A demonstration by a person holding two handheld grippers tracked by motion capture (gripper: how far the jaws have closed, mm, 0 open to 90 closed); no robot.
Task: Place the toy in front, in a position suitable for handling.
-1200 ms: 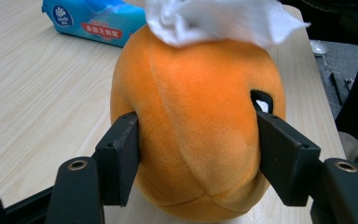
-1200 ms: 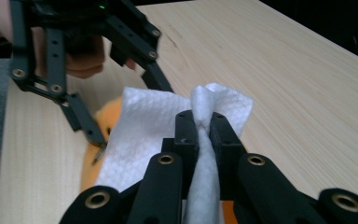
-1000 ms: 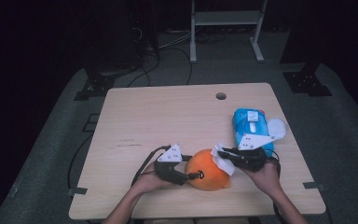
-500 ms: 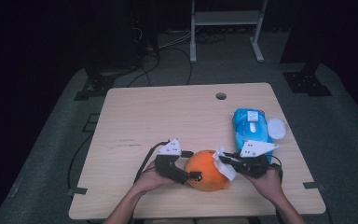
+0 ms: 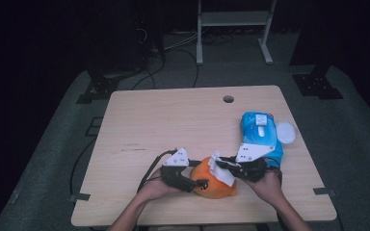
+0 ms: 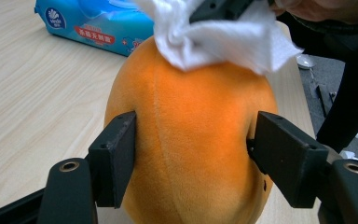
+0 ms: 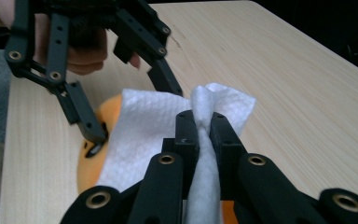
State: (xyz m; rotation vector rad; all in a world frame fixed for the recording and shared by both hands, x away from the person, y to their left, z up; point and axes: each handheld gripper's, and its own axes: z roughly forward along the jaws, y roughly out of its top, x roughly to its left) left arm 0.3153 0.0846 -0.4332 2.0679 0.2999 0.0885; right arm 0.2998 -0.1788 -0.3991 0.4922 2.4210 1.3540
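An orange plush toy lies near the table's front edge. My left gripper holds it from the left. In the left gripper view its two pads press into the toy's sides; the jaws have just been closing on it. My right gripper is shut on a bunched white wipe, which lies against the top of the toy. In the right gripper view the wipe is pinched between the jaws and spreads over the orange plush.
A blue pack of wet wipes lies at the right of the wooden table, with a white round lid beside it. A cable hole sits near the far edge. Dark floor and stands surround the table.
My right gripper has shifted a little to the left with the wipe, across the top of the toy. The left hand has stayed where it was.
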